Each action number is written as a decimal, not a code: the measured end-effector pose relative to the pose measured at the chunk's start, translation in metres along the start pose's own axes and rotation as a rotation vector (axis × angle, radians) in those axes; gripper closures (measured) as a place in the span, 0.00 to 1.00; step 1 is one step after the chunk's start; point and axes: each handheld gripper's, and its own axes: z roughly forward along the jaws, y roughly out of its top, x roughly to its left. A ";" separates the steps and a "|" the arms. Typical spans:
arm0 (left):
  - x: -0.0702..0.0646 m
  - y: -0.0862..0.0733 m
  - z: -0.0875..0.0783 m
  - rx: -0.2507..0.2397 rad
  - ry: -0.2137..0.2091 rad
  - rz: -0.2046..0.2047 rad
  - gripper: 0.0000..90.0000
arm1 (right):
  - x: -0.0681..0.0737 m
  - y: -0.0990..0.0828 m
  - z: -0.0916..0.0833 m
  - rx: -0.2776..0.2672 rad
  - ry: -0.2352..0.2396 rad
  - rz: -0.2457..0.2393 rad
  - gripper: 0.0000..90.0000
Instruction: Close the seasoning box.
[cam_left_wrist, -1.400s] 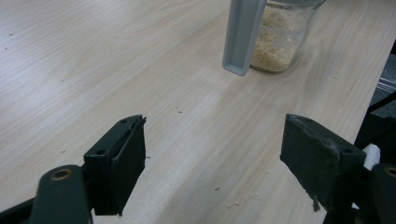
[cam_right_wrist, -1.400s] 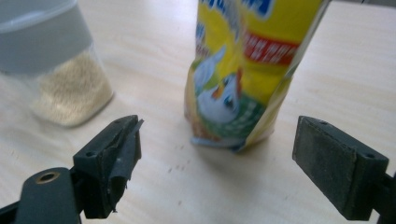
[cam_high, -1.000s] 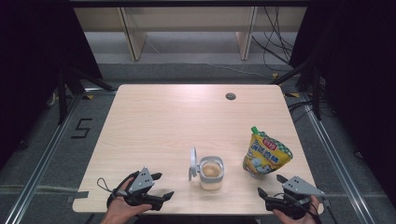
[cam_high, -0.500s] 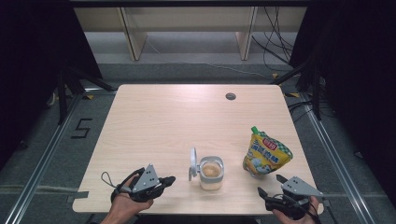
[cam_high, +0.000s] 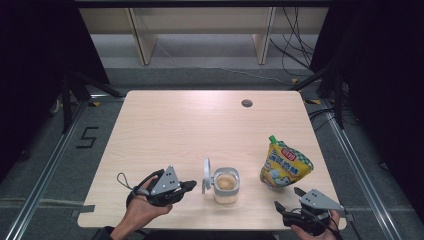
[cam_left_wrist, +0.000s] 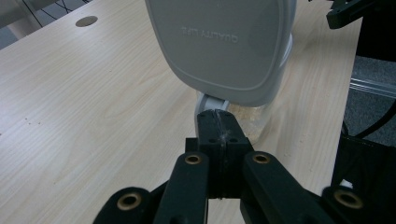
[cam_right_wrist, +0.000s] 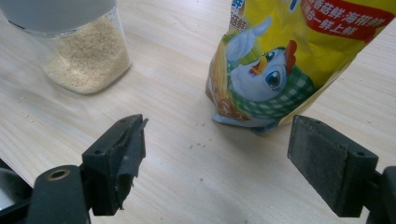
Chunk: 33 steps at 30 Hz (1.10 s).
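On the pale wooden surface (cam_high: 175, 130) a small clear jar (cam_high: 226, 186) of beige granules stands near the front edge, its white hinged lid (cam_high: 206, 175) swung up on the jar's left side. The left gripper (cam_high: 189, 186) lies just left of that jar, its 2 fingers (cam_left_wrist: 219, 135) pressed together with nothing between them; in the left gripper view their joined tips sit right beneath the raised lid (cam_left_wrist: 229, 46) and close to its hinge, though whether they touch it cannot be told. The jaws have just been closing. Right of the jar, apart from it, a yellow pouch (cam_high: 285, 165) with a green cap and a cartoon chick stands slightly tilted. The right gripper (cam_high: 286, 199) rests at the front right corner, its fingers (cam_right_wrist: 126, 154) spread wide and empty, aimed at the foot of the pouch (cam_right_wrist: 285, 60), with bare wood and a few loose crumbs between them and it; the jar (cam_right_wrist: 86, 56) stands off to the left in that view. A round cable hole (cam_high: 246, 103) sits far back, well apart from everything.
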 end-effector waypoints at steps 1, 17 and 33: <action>-0.001 0.002 0.002 -0.002 -0.001 -0.009 0.99 | 0.001 0.000 -0.001 0.004 -0.008 0.004 0.22; -0.003 0.023 0.018 -0.006 -0.017 0.029 0.99 | 0.002 0.000 0.000 0.004 -0.013 -0.010 0.24; -0.008 0.034 0.015 -0.041 -0.020 0.035 0.97 | 0.002 0.000 -0.001 0.017 -0.005 -0.003 0.24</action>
